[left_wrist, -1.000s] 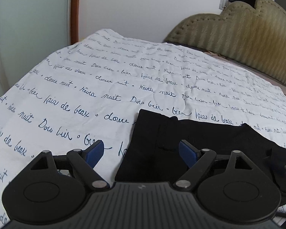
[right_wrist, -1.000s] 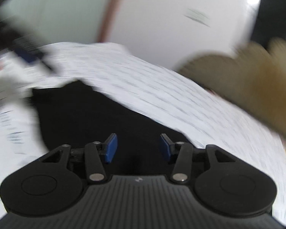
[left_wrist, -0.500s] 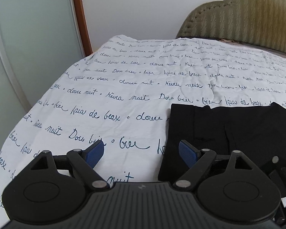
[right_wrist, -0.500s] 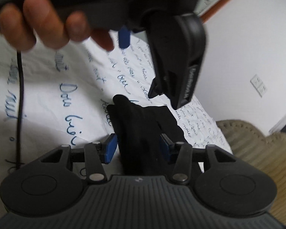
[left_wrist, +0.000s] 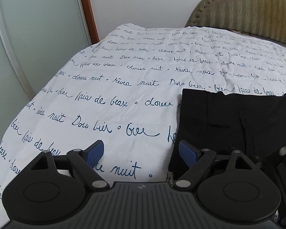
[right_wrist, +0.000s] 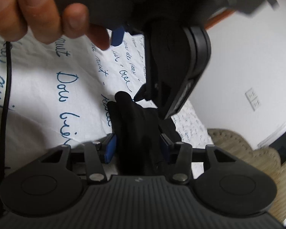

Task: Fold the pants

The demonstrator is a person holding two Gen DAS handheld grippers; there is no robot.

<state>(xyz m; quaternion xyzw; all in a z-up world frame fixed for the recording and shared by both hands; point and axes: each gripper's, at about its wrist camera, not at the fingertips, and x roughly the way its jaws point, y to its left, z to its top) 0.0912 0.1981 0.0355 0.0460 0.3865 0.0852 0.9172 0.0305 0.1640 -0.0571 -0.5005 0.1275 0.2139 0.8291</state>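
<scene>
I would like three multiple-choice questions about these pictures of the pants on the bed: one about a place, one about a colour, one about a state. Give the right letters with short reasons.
1. Where do the pants lie in the left wrist view?
A. on the right part of the bed sheet
B. on the headboard
C. on the floor

2. What colour are the pads of the left claw?
A. red
B. blue
C. yellow

3. What is between the pads of the right claw?
A. nothing
B. a cable
C. black fabric of the pants

Answers:
1 A, the dark pants rest flat on the printed sheet, right of the middle.
2 B, both pads show blue.
3 C, a fold of the pants sits between the pads as the jaws are closing.
</scene>
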